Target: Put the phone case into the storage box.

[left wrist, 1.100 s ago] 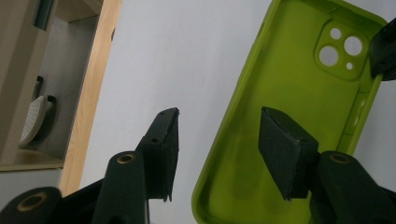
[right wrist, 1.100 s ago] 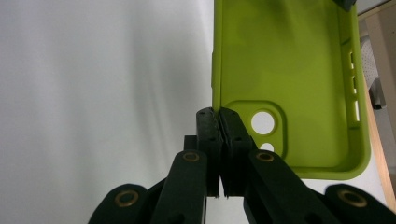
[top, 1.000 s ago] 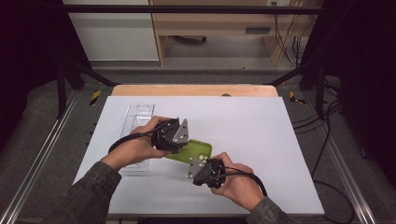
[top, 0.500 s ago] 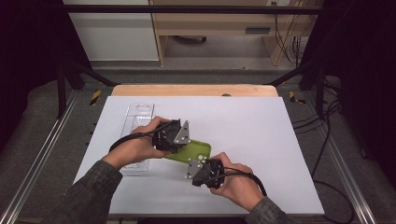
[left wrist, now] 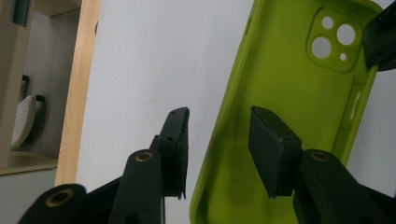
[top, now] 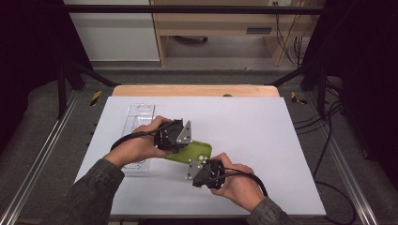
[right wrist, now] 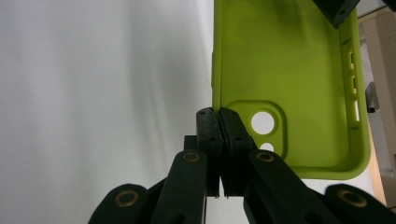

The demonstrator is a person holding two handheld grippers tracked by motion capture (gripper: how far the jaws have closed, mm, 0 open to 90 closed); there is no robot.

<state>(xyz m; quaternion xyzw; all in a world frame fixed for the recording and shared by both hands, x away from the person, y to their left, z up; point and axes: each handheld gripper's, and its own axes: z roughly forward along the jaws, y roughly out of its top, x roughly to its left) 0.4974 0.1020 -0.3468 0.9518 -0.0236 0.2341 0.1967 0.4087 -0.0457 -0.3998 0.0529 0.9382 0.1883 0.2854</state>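
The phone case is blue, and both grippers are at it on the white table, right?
Not quite: the phone case is lime green, not blue, as the right gripper view shows plainly. The rest holds: the right gripper is clamped on its side wall near the camera holes, and the left gripper straddles the other end's wall, on the white table.

High view above the near edge, looking forward and down over the white table (top: 263, 140), both gripper views close along black jaws, all sharing the green phone case (top: 199, 151)
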